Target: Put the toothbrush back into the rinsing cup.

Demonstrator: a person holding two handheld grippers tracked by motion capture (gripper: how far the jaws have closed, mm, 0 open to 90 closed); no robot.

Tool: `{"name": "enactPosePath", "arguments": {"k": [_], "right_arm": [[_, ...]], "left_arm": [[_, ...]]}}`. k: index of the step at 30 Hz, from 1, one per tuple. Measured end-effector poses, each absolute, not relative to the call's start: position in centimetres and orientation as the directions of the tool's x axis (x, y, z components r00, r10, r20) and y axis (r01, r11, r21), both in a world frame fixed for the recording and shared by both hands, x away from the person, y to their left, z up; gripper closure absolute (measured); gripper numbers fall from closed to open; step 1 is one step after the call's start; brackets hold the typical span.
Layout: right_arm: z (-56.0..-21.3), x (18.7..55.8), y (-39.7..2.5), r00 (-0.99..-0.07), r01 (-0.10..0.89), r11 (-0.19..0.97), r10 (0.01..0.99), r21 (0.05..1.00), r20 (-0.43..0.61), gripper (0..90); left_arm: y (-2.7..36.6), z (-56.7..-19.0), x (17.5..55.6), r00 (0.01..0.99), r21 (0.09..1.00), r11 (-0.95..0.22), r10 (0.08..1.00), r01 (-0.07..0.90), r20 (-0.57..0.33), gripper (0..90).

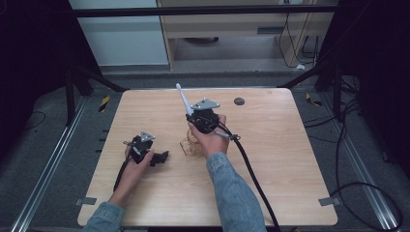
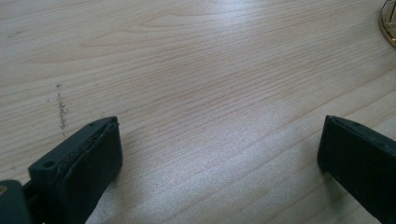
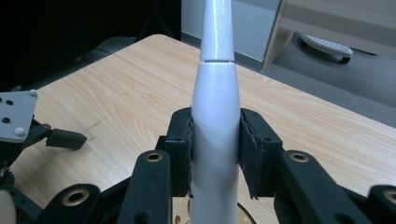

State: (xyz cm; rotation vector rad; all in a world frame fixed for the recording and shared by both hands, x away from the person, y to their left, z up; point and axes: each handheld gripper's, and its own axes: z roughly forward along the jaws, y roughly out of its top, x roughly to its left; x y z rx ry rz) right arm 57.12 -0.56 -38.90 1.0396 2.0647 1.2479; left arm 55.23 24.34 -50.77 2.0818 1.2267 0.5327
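Right gripper view: our right gripper (image 3: 215, 154) clamps a white toothbrush handle (image 3: 215, 121). Left gripper (image 2: 219, 154) apart, empty. We'd keep it upright, lowering toward the gold wire holder (image 1: 189, 143).

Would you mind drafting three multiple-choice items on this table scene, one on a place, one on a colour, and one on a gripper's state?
1. Where is the small dark round mark on the wooden table?
A. Near the far edge, right of the raised gripper
B. Under the left gripper
C. At the near right corner

2. What colour is the tapered object held by the right gripper?
A. Red
B. White
C. Black

3. How does the left gripper stand?
A. Shut on a wire holder
B. Shut on nothing
C. Open, with bare tabletop between its jaws

Answers: 1 A, the high view shows the mark close to the far edge, right of the raised gripper. 2 B, the right gripper view shows a glossy white body between the pads. 3 C, the left gripper view shows the jaws wide apart over bare wood.
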Motion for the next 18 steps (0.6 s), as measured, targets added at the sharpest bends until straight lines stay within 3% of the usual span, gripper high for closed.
{"name": "enactPosePath", "arguments": {"k": [18], "right_arm": [[-39.52, 56.69, -1.01, -0.574, 0.362, 0.282, 0.819, 0.888, -0.026, 66.7]], "left_arm": [[24.36, -50.76, 55.23, 0.480, 0.710, -0.350, 0.877, 0.612, 0.018, 0.0]]}}
